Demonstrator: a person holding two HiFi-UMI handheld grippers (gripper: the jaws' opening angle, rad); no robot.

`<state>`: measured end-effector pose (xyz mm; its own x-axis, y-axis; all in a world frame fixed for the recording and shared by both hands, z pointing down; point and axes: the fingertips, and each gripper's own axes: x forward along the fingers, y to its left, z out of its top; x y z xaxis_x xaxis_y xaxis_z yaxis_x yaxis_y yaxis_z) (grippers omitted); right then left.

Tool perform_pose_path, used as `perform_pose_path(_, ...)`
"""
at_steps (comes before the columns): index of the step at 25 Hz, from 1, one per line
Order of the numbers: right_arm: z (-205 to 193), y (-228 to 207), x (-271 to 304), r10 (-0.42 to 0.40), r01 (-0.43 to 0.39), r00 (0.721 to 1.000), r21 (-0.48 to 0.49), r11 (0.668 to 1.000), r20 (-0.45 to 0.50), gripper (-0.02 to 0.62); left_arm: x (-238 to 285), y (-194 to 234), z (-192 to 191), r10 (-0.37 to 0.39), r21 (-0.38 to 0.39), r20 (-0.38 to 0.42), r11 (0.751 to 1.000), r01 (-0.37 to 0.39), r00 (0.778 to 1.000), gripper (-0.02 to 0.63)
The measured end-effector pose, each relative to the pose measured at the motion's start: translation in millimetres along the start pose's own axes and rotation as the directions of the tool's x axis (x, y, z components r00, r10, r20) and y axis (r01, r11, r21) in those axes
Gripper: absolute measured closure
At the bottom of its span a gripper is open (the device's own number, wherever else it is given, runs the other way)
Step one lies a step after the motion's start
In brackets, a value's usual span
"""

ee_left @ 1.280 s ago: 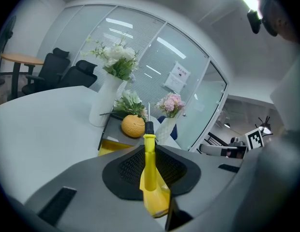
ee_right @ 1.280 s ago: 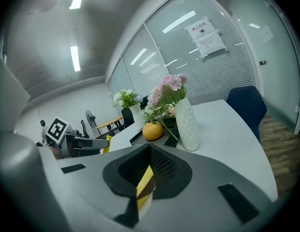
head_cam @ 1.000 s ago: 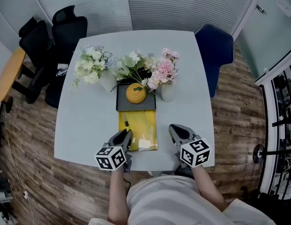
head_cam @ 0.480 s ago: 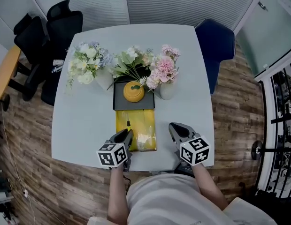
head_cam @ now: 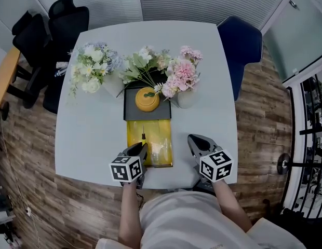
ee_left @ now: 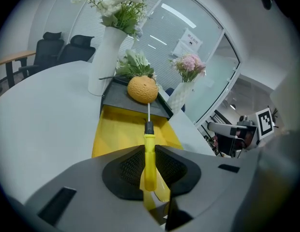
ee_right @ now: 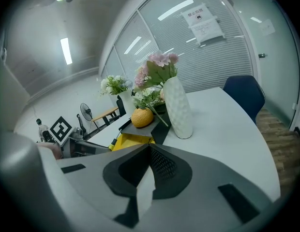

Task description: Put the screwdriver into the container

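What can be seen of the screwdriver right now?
The screwdriver has a yellow plastic-looking handle, a black collar and a thin pale shaft. The left gripper is shut on its handle; the shaft points forward over the yellow container, towards the grey tray.

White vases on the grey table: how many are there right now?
2. A smooth white vase with white-and-green flowers stands left of the dark grey tray; a textured white vase with pink flowers stands right of it. The leafy green bunch between them may hide a third.
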<state>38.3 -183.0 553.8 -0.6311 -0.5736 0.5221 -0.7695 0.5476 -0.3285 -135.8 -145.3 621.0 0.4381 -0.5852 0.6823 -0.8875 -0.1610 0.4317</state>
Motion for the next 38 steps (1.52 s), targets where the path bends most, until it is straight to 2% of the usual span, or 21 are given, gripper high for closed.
perform_pose_path(12,-10,-9,7,-0.011,0.011,1.000,0.022,1.000,-0.026,0.580,17,9,-15,0.061,0.060,-0.135,0.997,-0.053,0.989,0.541)
perform_pose_path(23,-12,-21,11,-0.026,0.028,0.999,0.037,0.999,-0.039,0.580,33,10,-21,0.071,0.079,-0.209,0.995,-0.055,0.975,0.540)
perform_pose_path(32,-14,-26,15,-0.031,0.033,0.998,0.049,0.998,-0.050,0.580,42,16,-29,0.106,0.102,-0.277,0.992,-0.080,0.955,0.540)
perform_pose_path(38,-14,-29,15,-0.035,0.038,0.998,0.054,0.998,-0.050,0.580,44,15,-29,0.105,0.106,-0.286,0.991,-0.078,0.952,0.540)
